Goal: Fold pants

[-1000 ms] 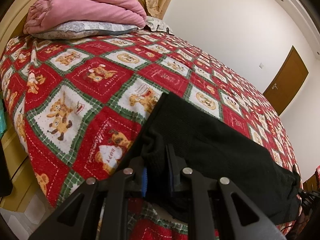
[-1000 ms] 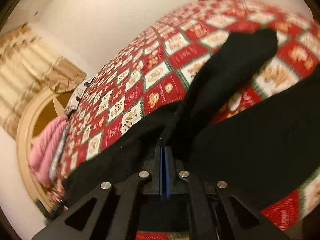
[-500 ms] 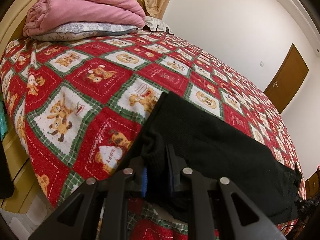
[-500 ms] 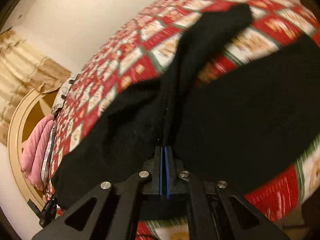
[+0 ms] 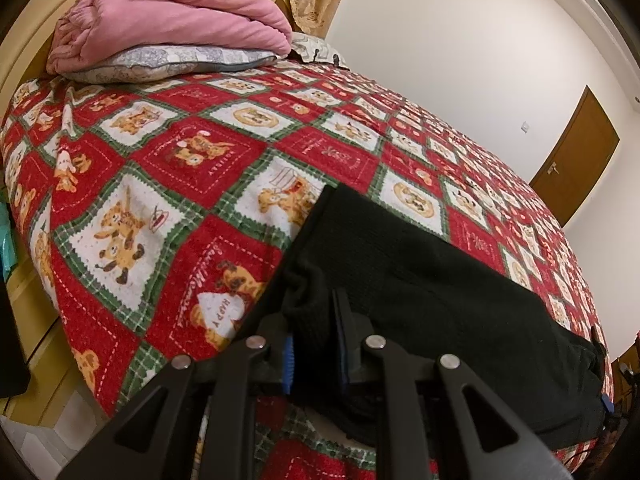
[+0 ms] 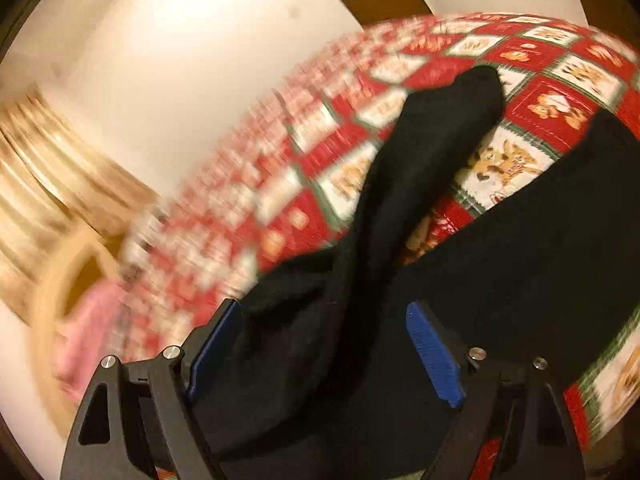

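Observation:
Black pants [image 5: 432, 296] lie on a red, green and white patchwork bedspread [image 5: 192, 184] near the bed's front edge. My left gripper [image 5: 314, 334] is shut on a bunched edge of the pants at one end. In the right wrist view, which is blurred by motion, the pants [image 6: 520, 288] spread across the lower frame, with one leg [image 6: 432, 148] running up and away over the bedspread [image 6: 552, 108]. My right gripper [image 6: 324, 344] is open, its blue pads wide apart with loose black cloth lying between them.
A folded pink quilt [image 5: 172, 12] sits on a grey patterned pillow [image 5: 160, 66] at the head of the bed. A brown door [image 5: 576, 156] stands in the far white wall. A wooden bed frame [image 5: 28, 304] and the floor lie at the left.
My right gripper was shut on the pants and has opened wide, letting the cloth go while swinging. My left gripper has kept its hold and barely moved.

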